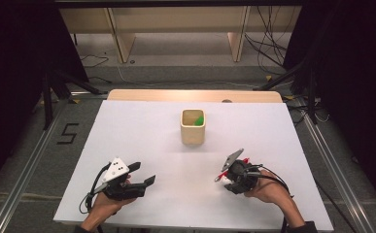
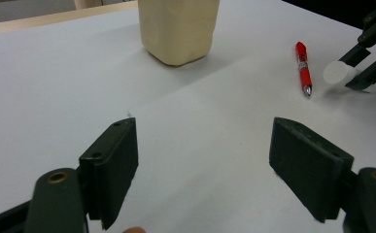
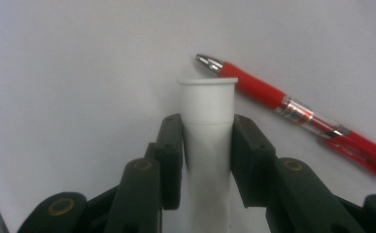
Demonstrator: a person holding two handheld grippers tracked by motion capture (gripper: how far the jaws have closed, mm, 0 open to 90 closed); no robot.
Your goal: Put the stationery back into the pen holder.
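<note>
While your right gripper [image 3: 207, 160] clamps the white tube [image 3: 208, 141] near-right on the table [image 1: 142, 131] | red pen [image 3: 297, 114] lies just beside | your left gripper [image 2: 202, 165] gapes empty, near-left | cup [image 1: 193, 127] far-centre.

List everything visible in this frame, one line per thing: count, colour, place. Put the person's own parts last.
white tube: one, white, between the right gripper's jaws, low over the table.
red pen: one, red, flat on the table beside the tube.
wooden cup: one, pale wood, table centre, upright.
green thing: one, green, inside the cup.
table: one, white top.
left gripper: one, black, near left, open, nothing held.
right gripper: one, black, near right, shut on the tube.
</note>
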